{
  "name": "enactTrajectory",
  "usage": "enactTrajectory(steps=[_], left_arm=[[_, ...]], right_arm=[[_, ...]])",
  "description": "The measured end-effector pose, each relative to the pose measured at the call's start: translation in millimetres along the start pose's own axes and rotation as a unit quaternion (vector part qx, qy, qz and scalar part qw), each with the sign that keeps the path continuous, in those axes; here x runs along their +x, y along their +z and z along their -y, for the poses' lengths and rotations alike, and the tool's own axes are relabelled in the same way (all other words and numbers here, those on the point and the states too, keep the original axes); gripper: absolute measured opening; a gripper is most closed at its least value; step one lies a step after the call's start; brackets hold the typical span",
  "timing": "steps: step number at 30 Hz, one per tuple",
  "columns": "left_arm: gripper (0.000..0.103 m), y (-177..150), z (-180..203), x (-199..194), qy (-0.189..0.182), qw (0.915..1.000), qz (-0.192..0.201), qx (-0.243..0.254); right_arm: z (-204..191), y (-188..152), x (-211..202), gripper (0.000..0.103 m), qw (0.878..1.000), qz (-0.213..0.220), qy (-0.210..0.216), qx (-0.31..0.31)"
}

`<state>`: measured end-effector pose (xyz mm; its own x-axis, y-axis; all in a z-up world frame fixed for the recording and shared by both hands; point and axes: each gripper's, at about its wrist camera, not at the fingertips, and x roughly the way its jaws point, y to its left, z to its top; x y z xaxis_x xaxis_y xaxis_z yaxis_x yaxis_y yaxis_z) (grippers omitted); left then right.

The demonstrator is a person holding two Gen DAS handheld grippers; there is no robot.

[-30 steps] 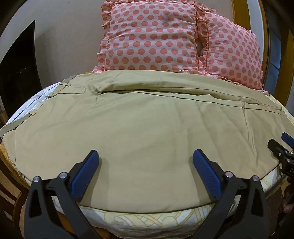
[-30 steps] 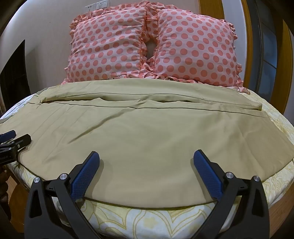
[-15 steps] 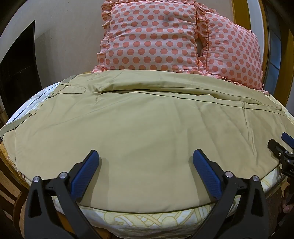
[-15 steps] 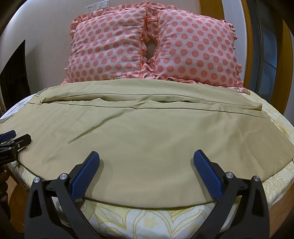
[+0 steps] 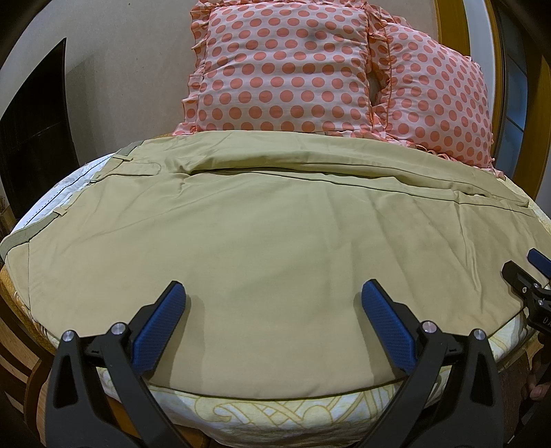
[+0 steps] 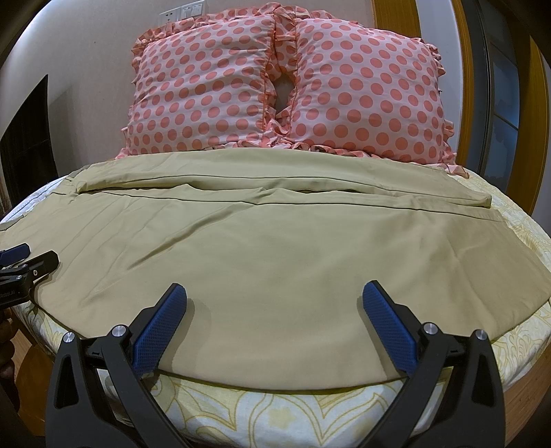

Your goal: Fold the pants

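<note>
Behind the bed rose a plain beige wall, with a white switch plate high on it, a dark opening at the left, and a yellow wooden frame beside dark glass panes at the right. Across the room's width stood the bed, its white sheet with a yellow leaf pattern showing along the near edge and at the right side. Over nearly the whole sheet lay the khaki cotton pants, spread flat with the waistband and belt loops toward the left in the left wrist view and the leg hems toward the right; one leg lay behind the other, the two meeting along a long seam line. Leaning against the wall at the head of the bed, two pink ruffled pillows with coral polka dots stood side by side, touching, their lower edges just behind the far leg. At the near edge, the left tool hovered with its blue-padded fingers spread wide over the fabric, gripping nothing. Further right along the same edge, the right tool was likewise spread wide and empty, above the lower legs.
</note>
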<state>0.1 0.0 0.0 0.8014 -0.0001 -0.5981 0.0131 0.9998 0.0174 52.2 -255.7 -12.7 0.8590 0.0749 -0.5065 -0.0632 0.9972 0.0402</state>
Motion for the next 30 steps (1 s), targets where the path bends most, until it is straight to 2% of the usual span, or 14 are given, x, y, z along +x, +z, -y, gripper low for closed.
enactTrajectory(steps=[30], left_arm=[[0.101, 0.1, 0.0, -0.1, 0.0, 1.0, 0.001, 0.002]], right_arm=[[0.4, -2.6, -0.1, 0.102, 1.0, 0.007, 0.002, -0.001]])
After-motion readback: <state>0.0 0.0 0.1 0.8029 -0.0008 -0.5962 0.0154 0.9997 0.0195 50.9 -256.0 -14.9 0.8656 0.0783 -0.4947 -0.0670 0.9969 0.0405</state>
